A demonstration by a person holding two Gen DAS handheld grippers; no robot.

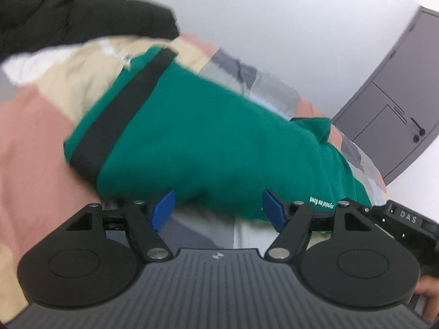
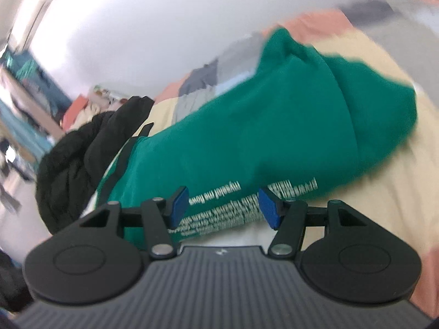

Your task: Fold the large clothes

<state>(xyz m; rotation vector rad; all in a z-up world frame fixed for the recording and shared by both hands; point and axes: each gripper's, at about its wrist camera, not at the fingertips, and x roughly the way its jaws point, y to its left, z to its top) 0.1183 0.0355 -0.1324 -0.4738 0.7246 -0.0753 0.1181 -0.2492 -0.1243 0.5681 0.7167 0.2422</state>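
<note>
Nearest, two grippers: the left gripper and right gripper both stand released, blue pads apart, gripping nothing, tilted down at one green garment lying folded on the patchwork bedspread. Beyond lies one black jacket. Only the left view shows a grey door.

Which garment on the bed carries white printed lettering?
The green garment, lettered along its near edge; the black jacket beside it shows none.
</note>
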